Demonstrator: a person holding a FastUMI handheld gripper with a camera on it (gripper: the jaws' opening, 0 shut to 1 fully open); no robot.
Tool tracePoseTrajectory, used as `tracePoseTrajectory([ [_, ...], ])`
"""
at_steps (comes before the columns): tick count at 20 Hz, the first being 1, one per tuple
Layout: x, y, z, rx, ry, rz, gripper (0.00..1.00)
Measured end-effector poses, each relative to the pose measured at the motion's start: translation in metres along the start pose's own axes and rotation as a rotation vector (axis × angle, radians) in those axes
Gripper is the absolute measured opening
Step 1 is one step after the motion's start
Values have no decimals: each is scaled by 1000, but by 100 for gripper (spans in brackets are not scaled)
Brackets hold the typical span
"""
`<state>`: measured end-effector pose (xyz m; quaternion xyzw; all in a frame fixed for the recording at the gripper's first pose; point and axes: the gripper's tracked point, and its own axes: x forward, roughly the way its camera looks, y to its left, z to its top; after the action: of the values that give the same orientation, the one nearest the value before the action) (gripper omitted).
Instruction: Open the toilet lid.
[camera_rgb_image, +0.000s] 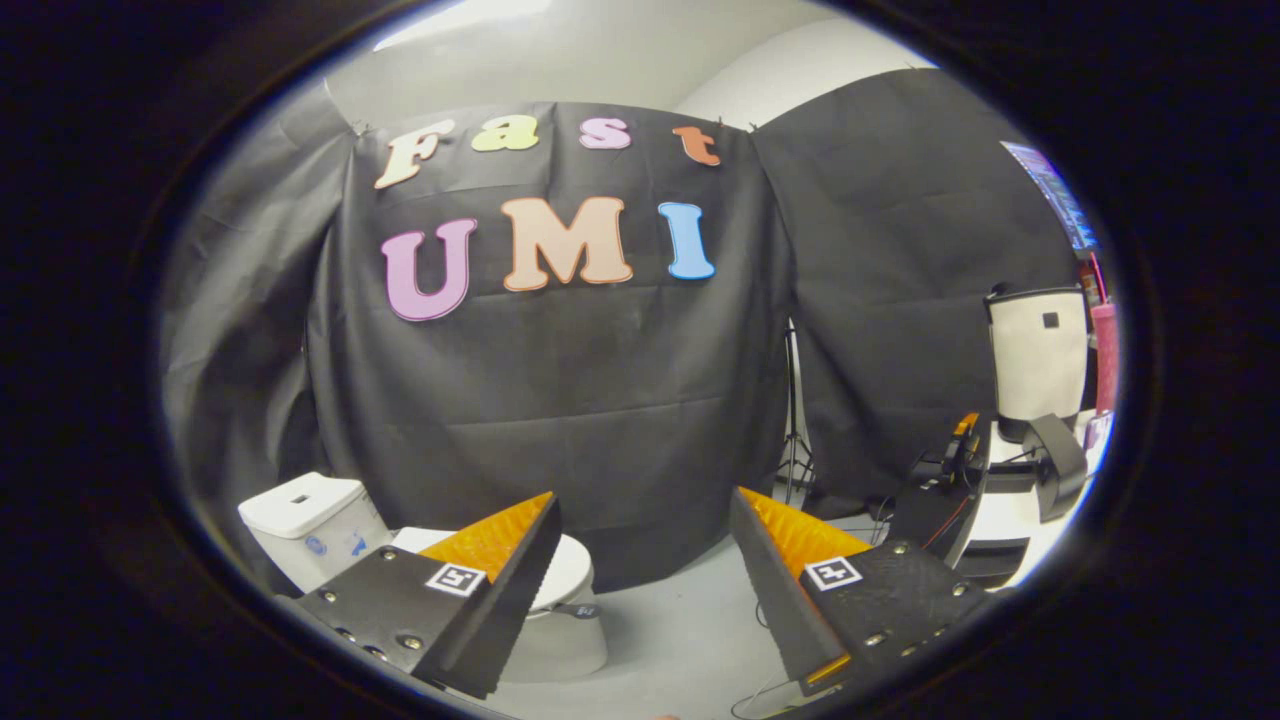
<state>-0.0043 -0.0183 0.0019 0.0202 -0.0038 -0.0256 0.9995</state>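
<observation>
That toilet lid (572, 570) looks like stiff, smooth plastic on a rear hinge by the tank (305, 520), so probably light but slippery; I'd hook the front lip and swing it up instead of pinching. Right now the tool (645, 515) has its fingers spread wide, gripping nothing. The toilet sits on the floor (680, 620), lid down, partly behind the left finger, well short of contact.

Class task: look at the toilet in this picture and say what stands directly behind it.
Behind the toilet hangs the booth's black cloth wall. The tank stands at its back. The open hand-held gripper hovers apart from it; one finger covers part of the closed lid.
</observation>
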Motion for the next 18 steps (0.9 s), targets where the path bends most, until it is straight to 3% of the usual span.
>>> tracePoseTrajectory([
  [4, 11, -5, 0, 30, -9, -39, 100],
  [18, 45, 36, -15, 12, 44, 43, 100],
])
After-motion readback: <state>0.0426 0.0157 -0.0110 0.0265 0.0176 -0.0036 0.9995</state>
